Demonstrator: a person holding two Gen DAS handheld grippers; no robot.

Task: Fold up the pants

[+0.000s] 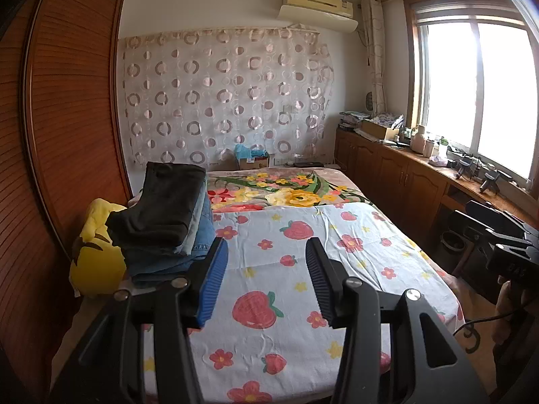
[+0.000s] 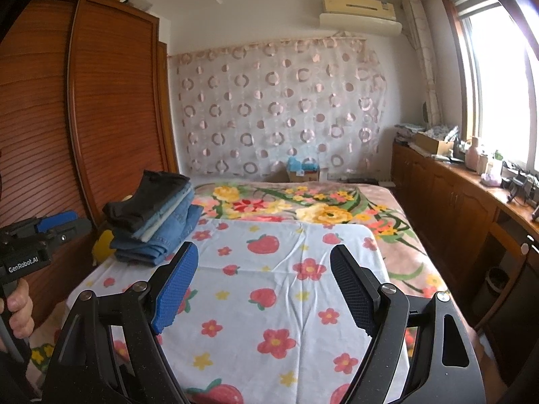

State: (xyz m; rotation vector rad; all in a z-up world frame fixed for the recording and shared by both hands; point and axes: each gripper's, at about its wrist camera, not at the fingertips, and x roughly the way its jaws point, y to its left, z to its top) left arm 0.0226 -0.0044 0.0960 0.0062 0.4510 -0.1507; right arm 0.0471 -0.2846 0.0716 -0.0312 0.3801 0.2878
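The left tool [image 1: 266, 250] stands partly spread with nothing between its fingers; the right tool [image 2: 264, 257] gapes wider, also empty. Both hang over a strawberry sheet [image 2: 269, 269] on the bed [image 2: 397, 262]. The pants [image 1: 168, 215] lie folded in a stack at the sheet's far left corner, beside a yellow plush [image 1: 96, 262]. A wardrobe [image 1: 60, 118] stands left, a window [image 1: 471, 87] right.

We are noting a strawberry-print sheet [image 1: 303, 289] lying over a floral blanket [image 1: 286, 192] on the bed, a yellow plush toy [image 1: 96, 266] sitting by the louvered wardrobe [image 1: 67, 101], and an air conditioner [image 1: 318, 8] hanging above a circle-patterned curtain [image 1: 225, 97].
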